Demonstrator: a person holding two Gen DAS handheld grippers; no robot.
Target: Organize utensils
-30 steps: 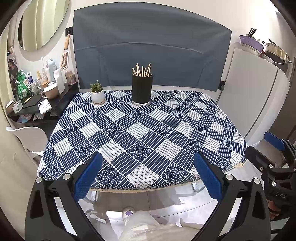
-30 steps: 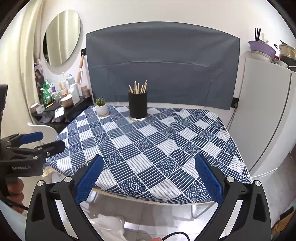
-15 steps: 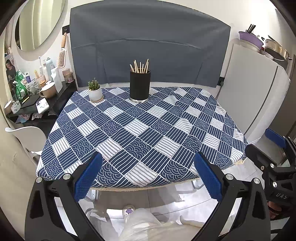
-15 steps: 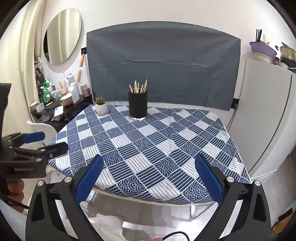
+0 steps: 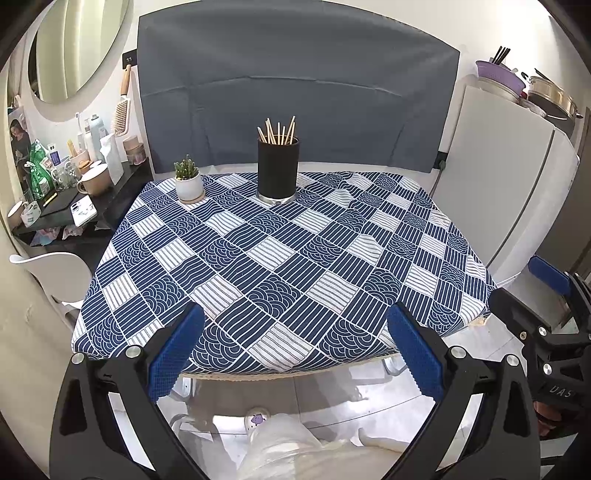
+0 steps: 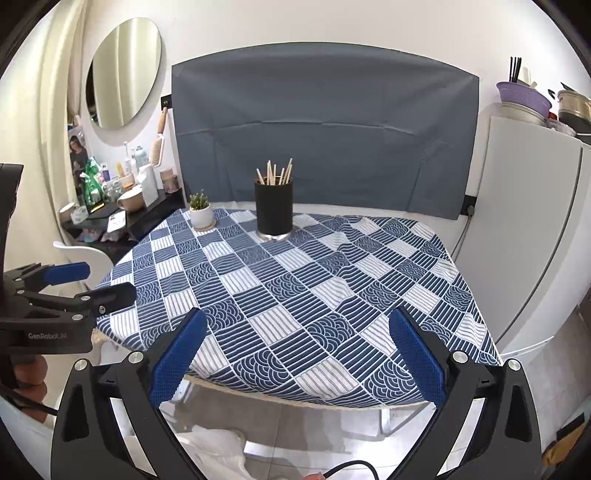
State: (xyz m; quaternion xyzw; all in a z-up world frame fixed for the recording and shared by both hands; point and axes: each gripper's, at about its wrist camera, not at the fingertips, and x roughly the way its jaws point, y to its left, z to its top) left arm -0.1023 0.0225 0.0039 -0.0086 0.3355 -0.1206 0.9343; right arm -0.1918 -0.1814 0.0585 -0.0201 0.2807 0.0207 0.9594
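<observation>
Ahead of me stands the bench (image 5: 424, 236), draped in a blue-and-white patterned cloth (image 5: 280, 258). Behind it a grey fabric panel (image 5: 295, 85) covers the white wall (image 6: 295, 26). To my left an oval mirror (image 6: 123, 72) hangs above a dark side shelf (image 5: 92, 218) crowded with bottles and cups, with a white chair (image 5: 51, 273) beside it. A white fridge (image 5: 517, 192) stands to my right. The floor (image 6: 314, 424) below is pale and glossy.
</observation>
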